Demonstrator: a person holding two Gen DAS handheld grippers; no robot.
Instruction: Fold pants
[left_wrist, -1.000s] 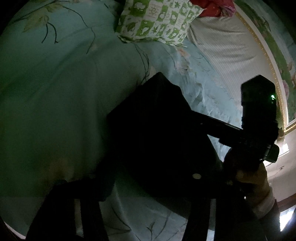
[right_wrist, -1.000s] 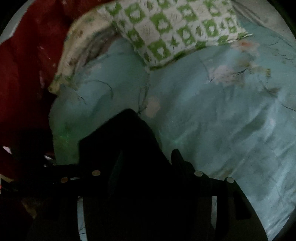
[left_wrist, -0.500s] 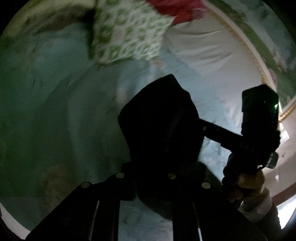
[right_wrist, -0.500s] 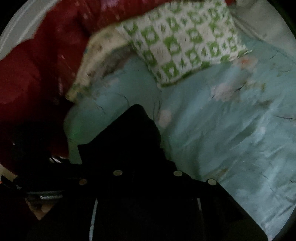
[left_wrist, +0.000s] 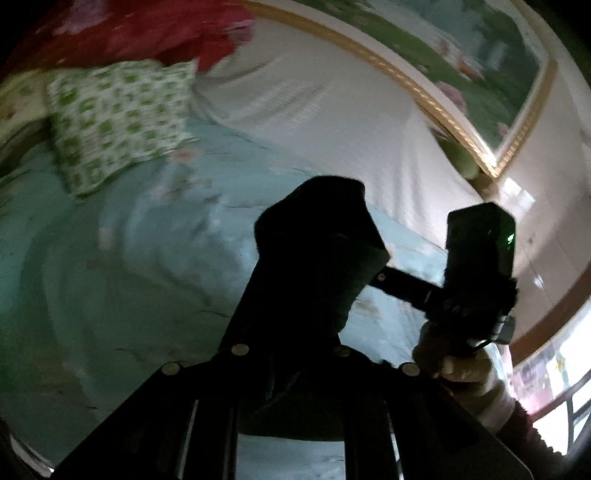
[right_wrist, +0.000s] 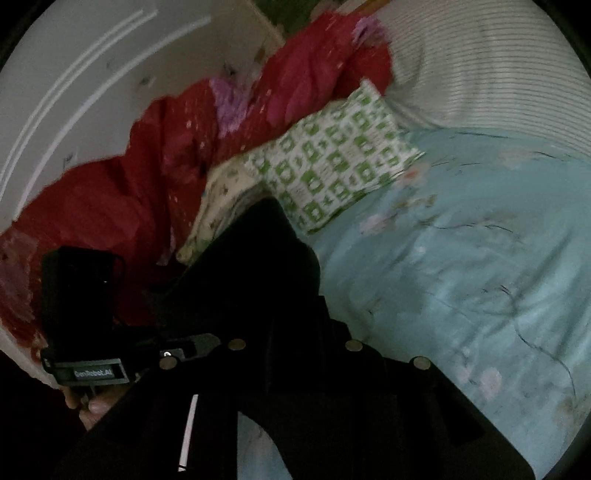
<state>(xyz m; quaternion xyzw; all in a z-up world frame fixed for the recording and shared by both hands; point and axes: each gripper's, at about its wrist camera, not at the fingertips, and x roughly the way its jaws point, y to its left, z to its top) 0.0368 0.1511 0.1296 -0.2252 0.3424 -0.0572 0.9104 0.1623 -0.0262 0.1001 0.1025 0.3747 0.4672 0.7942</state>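
Note:
The black pants (left_wrist: 317, 258) hang as a dark folded bundle above the light blue bedspread (left_wrist: 129, 277), held up between both grippers. My left gripper (left_wrist: 291, 354) is shut on the near edge of the pants; its fingertips are buried in the cloth. In the right wrist view the pants (right_wrist: 258, 273) rise from my right gripper (right_wrist: 295, 350), which is also shut on them. The right gripper's body (left_wrist: 476, 258) shows at the right of the left wrist view, and the left gripper's body (right_wrist: 81, 314) shows at the left of the right wrist view.
A green-and-white patterned pillow (right_wrist: 332, 162) lies at the head of the bed, with a red quilt (right_wrist: 166, 155) behind it and a striped white pillow (right_wrist: 480, 74) beside it. A gold-framed picture (left_wrist: 461, 55) hangs on the wall. The scene is dim.
Both grippers have lifted the pants off the bedspread and tilted upward. The bundle now hangs narrower, and the wall and headboard area have come into view.

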